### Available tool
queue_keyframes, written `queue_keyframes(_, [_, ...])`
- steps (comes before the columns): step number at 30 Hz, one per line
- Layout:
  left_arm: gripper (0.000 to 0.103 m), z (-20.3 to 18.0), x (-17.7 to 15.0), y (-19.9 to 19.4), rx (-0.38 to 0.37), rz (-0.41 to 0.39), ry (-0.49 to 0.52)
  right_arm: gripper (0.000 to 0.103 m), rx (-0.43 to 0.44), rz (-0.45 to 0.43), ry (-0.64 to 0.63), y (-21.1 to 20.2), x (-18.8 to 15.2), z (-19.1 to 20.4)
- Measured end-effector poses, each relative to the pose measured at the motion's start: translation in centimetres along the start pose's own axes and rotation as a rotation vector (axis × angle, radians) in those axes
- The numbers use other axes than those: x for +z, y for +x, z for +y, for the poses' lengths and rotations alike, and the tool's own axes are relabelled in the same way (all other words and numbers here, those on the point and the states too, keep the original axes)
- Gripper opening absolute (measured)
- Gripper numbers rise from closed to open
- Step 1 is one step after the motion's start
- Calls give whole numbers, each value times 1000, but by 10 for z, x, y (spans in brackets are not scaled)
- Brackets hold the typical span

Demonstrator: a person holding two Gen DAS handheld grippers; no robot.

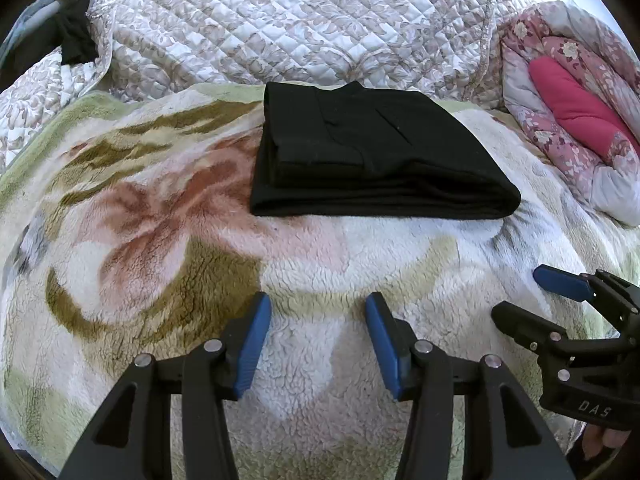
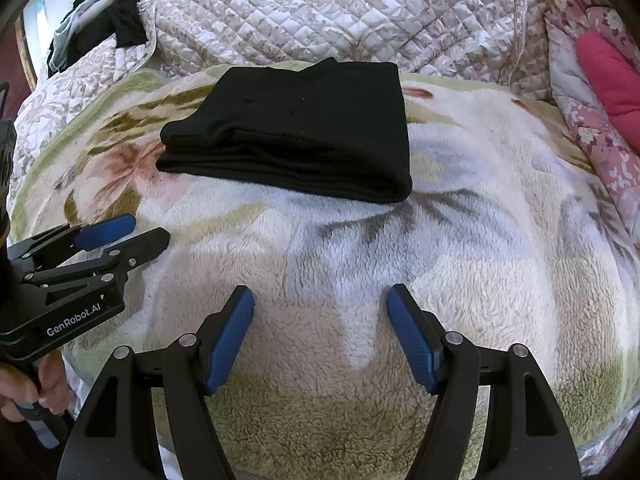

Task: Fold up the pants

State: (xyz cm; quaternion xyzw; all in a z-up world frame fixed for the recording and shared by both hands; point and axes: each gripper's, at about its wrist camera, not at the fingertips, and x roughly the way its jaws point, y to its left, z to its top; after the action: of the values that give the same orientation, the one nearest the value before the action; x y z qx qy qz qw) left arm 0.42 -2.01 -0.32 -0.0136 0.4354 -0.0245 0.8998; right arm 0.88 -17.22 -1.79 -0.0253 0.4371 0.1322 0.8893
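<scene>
The black pants (image 1: 368, 152) lie folded in a flat rectangular stack on the fleece floral blanket (image 1: 160, 240), also in the right wrist view (image 2: 296, 132). My left gripper (image 1: 318, 308) is open and empty, hovering over the blanket well short of the pants. It also shows at the left of the right wrist view (image 2: 132, 232). My right gripper (image 2: 320, 300) is open and empty, likewise short of the pants. It also shows at the right of the left wrist view (image 1: 516, 292).
A quilted beige-and-white bedspread (image 1: 300, 20) rises behind the pants. A pink floral duvet with a magenta pillow (image 1: 576, 108) lies at the right. Dark clothes (image 1: 72, 36) lie heaped at the far left. A hand (image 2: 24, 388) grips the left tool.
</scene>
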Motion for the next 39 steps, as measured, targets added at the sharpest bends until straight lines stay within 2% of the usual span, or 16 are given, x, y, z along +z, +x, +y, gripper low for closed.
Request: queue_keyframes(39, [52, 0, -1, 1, 4, 0, 1, 70, -3, 12, -4, 0, 1, 2])
